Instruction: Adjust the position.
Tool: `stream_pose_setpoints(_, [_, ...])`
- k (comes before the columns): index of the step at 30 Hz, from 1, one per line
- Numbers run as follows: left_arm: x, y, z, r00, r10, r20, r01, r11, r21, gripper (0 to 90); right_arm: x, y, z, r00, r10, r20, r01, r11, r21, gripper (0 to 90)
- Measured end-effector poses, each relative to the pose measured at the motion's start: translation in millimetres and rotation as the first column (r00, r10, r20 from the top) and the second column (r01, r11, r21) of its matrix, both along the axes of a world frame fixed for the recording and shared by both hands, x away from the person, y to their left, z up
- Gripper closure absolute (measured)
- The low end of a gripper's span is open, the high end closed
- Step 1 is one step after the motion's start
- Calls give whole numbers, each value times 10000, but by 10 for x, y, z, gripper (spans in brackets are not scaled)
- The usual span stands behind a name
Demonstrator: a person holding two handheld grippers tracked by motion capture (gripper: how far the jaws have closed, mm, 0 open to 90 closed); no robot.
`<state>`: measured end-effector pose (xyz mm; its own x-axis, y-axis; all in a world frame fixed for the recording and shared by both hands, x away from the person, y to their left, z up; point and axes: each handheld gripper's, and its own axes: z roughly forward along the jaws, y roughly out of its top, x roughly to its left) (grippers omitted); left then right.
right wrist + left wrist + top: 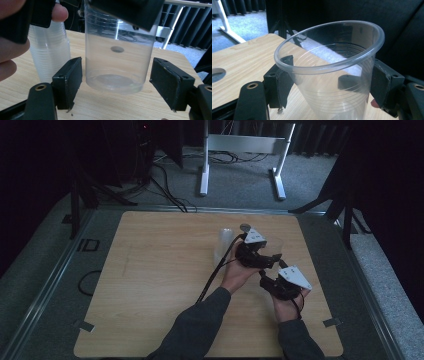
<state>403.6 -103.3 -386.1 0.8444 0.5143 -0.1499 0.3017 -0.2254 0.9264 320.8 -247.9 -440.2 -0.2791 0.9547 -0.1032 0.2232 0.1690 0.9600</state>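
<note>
Nearest me, my right gripper (116, 82) stands wide open, a jaw on either side of the clear cup (116, 57) without touching it. The cup stands upright — long axis vertical, mouth up, base just above the wooden table (100, 107). My left gripper (329, 82) is clamped on its walls below the rim. Beyond — a stack of cups (50, 53), also upright.
</note>
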Motion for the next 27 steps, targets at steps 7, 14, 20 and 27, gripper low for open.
stream_pose_setpoints(7, [-36, -28, -9, 9996, -95, 269, 88, 9997, 249, 271, 32, -24, 7, 9997, 136, -185, -131, 9996, 267, 264])
stream_pose_setpoints(14, [-70, -47, -17, 9986, -270, 465, 255, 9992, 312, 270, 61, -49, -13, 9985, 221, -499, -193, 9983, 553, 308])
stream_pose_setpoints(20, [-69, -39, -14, 9992, -323, 252, 319, 9993, 181, 265, 56, -47, -28, 9986, 201, -490, -174, 9983, 562, 402])
stream_pose_setpoints(27, [-58, -29, -12, 9991, -397, -150, 395, 9991, -169, 242, 39, -46, -33, 9994, 143, -330, -122, 9979, 642, 412])
